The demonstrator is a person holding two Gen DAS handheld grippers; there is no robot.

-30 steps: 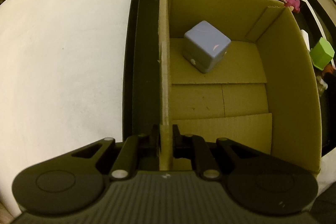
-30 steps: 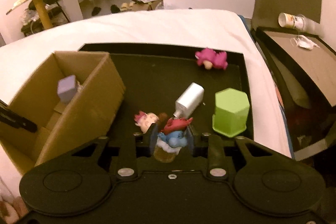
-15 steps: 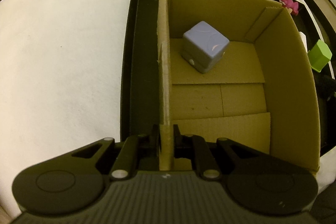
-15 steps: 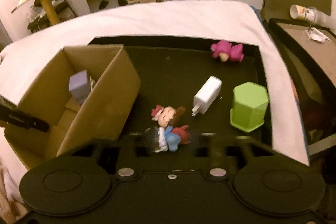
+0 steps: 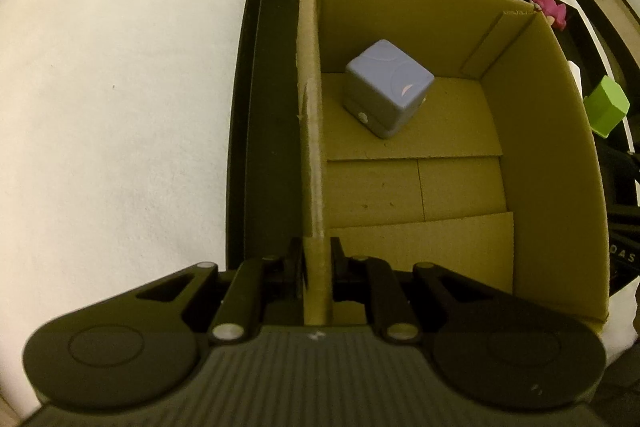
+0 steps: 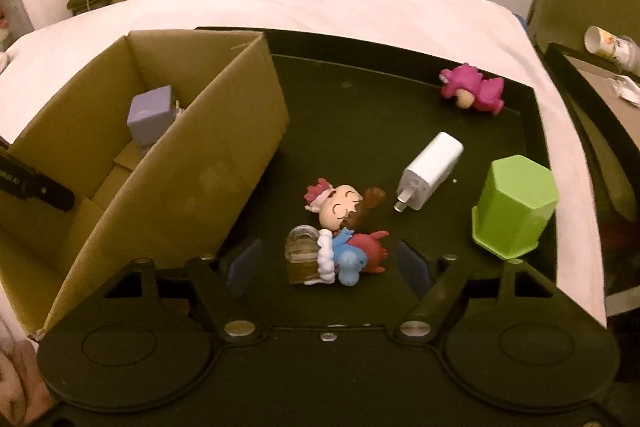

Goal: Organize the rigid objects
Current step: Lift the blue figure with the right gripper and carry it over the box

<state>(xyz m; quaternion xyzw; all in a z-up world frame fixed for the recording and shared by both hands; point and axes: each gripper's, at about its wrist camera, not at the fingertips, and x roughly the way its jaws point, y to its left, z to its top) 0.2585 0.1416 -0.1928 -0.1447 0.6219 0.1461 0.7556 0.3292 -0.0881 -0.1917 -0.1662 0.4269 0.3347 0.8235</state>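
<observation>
Right wrist view, right hand-held gripper (image 6: 328, 261) jaws just opening, figurine (image 6: 340, 227) between

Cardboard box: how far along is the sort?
Done: only the purple cube sits in the cardboard box. In hand: left hand-held gripper pinches the box wall; right hand-held gripper, jaws just opening, straddles the lying figurine. Left: figurine, white charger, green container, pink toy.

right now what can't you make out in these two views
- Cardboard box floor, right wrist view: mostly hidden by its near wall; only the top of the purple cube shows.
- Green container, left wrist view: partly hidden behind the box wall.
- Figurine, right wrist view: underside hidden, lying on the tray.
</observation>
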